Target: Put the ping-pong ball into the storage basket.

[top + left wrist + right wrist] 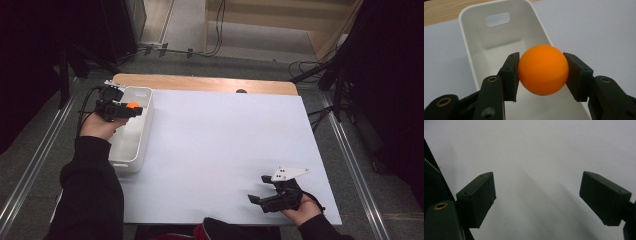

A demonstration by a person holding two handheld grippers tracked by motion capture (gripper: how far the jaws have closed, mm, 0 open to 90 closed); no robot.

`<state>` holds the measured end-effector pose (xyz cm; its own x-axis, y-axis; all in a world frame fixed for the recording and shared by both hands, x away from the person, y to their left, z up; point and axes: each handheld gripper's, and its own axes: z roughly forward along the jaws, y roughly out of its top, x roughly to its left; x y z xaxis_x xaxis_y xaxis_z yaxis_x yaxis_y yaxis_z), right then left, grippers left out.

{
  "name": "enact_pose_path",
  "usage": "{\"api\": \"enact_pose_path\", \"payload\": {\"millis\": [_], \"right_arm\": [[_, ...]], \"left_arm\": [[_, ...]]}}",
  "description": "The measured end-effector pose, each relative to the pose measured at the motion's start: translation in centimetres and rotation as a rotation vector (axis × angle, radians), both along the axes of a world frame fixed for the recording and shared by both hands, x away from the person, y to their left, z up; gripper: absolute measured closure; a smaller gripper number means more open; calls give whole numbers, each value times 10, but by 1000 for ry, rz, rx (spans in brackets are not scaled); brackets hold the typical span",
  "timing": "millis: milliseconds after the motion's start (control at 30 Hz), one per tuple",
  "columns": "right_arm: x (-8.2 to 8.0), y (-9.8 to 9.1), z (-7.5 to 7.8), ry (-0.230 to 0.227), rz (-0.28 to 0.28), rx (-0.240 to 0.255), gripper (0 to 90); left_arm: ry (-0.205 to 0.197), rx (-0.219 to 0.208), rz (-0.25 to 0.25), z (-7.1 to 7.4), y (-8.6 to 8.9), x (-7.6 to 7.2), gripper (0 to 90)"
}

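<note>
At far left of the high view, 1 dark sleeve [92, 192] rising from the bottom edge, forearm angled up and slightly right, hand wrapped round the body of the left gripper [137, 111]. Held above the white bin [144, 131], jaws pointing right across it, cable trailing off behind toward the table's left edge. Pinched between the 2 black pads: 1 orange ball [133, 105]. In the left gripper view, that ball [543, 69] clamped at its sides, 1 pad [512, 72] pressed on each flank, hanging over the bin's hollow; bin [471, 50] long and narrow, rounded at the corners, with 1 slot handle cut in its far end wall. Nothing else seen inside the part of the bin that shows.

Across the middle, 1 white table surface [225, 150], bare, with a strip of wooden board [200, 82] along its far edge.

At lower right of the high view, 1 hand coming in from the bottom edge, gripping the right gripper [260, 188] low over the near corner of the table, jaws pointing left, grey 3-cornered plate [289, 173] on top. Jaws spread wide, nothing between them. In the right gripper view, the same gripper [537, 195] with 2 black pads well apart over plain white surface.

Counted: 2 grippers, 1 ball, 1 bin.
</note>
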<state>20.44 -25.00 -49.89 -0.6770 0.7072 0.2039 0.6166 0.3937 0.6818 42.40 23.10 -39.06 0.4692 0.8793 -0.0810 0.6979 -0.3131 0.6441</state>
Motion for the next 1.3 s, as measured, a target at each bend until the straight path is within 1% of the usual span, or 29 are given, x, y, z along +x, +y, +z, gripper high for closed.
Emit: {"api": "enact_pose_path", "payload": {"millis": [167,333,433,500,600,767,800,833,867,900,967,1000,1033,1067,1100,1133,1167,1200,1233,1267,1300], "right_arm": [[0,0,0,2,0,2,122],[0,0,0,4,-2,4,123],[1,1,0,-2,3,0,123],[1,1,0,0,6,-1,122],[0,1,0,1,2,0,123],[0,0,0,2,2,2,122],[0,0,0,3,2,2,123],[0,0,0,5,3,1,123],[1,0,0,1,1,10,122],[1,0,0,1,1,10,122],[3,-1,0,1,-1,12,123],[4,-2,0,-5,-5,16,122],[4,-3,0,-4,-4,20,122],[4,-3,0,-4,-4,20,122],[4,-4,-1,-1,-4,21,122],[4,-5,-1,-3,-3,19,123],[3,-5,-1,-1,-4,23,123],[4,-6,-1,-5,-1,24,123],[4,-6,-1,-5,-1,24,123],[4,-6,0,-9,-3,25,123],[3,-6,0,-9,-2,28,122]], "left_arm": [[7,-2,5,-2,2,2,499],[15,-2,17,-7,4,3,499],[18,-16,8,-10,3,4,498],[21,-8,10,-12,3,5,498],[37,2,18,-17,4,7,498],[39,-2,19,-17,3,7,497],[36,-6,24,-16,4,7,497],[36,-19,18,-14,4,6,478],[48,-31,10,-12,5,5,436],[48,-31,10,-12,5,5,429],[34,-34,11,-8,6,4,429],[24,-44,13,-3,7,2,423],[24,-44,13,-3,7,2,407],[21,-49,16,0,7,2,407],[16,-56,18,3,6,1,380],[5,-79,14,9,5,-1,370],[-3,-91,8,12,5,-3,369],[-6,-101,4,14,3,-5,369],[-6,-101,4,14,3,-5,364],[-10,-110,-7,15,2,-6,364],[-7,-120,-23,17,1,-8,339]]}}
